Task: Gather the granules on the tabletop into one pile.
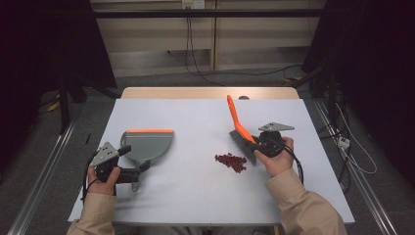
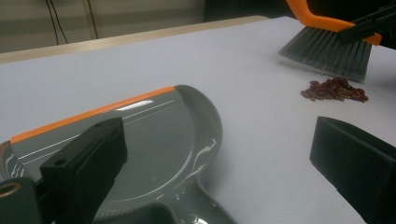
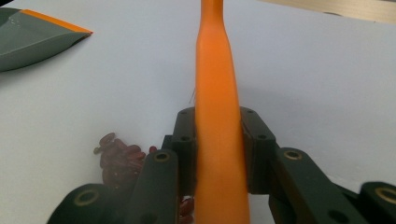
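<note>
Brush — right fingers clamp handle | beans half-hidden | left fingers wide

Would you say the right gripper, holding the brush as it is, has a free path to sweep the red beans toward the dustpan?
Probably yes: the right gripper holds the brush right beside the red beans, and bare table lies between them and the dustpan.

The brush is orange with grey hairs. The dustpan is grey with an orange edge. The beans are dark red.
</note>
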{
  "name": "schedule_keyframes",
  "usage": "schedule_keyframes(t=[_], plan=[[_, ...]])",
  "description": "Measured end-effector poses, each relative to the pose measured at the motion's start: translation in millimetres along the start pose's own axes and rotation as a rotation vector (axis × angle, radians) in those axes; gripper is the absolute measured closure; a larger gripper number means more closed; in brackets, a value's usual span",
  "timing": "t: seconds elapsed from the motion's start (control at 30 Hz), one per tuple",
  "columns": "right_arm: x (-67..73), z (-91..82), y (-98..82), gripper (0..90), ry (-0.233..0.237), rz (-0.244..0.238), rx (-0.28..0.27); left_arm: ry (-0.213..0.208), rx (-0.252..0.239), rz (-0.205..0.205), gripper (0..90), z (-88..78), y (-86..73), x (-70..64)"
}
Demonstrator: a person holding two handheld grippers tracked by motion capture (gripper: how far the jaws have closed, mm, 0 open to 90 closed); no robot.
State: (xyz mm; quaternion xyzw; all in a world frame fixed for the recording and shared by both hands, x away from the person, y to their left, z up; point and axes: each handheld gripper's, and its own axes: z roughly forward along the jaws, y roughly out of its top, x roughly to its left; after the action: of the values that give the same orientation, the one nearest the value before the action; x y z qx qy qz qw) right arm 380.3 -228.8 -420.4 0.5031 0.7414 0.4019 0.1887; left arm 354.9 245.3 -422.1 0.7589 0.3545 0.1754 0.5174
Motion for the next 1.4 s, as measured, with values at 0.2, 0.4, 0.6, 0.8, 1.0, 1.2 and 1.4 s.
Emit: schedule_keyframes(t=[0.2, 0.4, 0.6, 0.8, 1.0, 1.2, 1.4], plan=[[2.3, -1.3, -1.5, 71.3, -0.033, 0.039, -0.012, -0.008, -0.002, -0.005, 3.7, 0.7, -0.4, -0.6], [3.7, -5.4, -5.5, 71.3, -0.057, 0.04, -0.017, -0.006, -0.002, 0.003, 3.7, -0.1, -0.3, -1.9], [6.1, -8.8, -11.0, 71.3, -0.088, 0.023, -0.023, -0.002, 0.008, 0.012, 3.7, 0.1, -0.1, -3.6], [13.1, -10.4, -14.6, 71.3, -0.113, 0.007, -0.033, 0.001, 0.016, 0.02, 3.7, 0.2, 0.4, -4.9], [36.4, -4.4, -15.9, 71.4, -0.107, 0.005, -0.041, 0.001, 0.02, 0.019, 3.7, -0.7, 0.8, -7.7], [50.2, 3.4, -13.0, 71.4, -0.137, -0.048, -0.039, 0.016, 0.072, 0.017, 3.8, 0.2, -1.4, -9.9], [44.5, 4.2, -12.3, 71.3, -0.128, -0.004, -0.059, 0.047, 0.153, -0.002, 4.5, 3.0, -7.8, -11.9]])
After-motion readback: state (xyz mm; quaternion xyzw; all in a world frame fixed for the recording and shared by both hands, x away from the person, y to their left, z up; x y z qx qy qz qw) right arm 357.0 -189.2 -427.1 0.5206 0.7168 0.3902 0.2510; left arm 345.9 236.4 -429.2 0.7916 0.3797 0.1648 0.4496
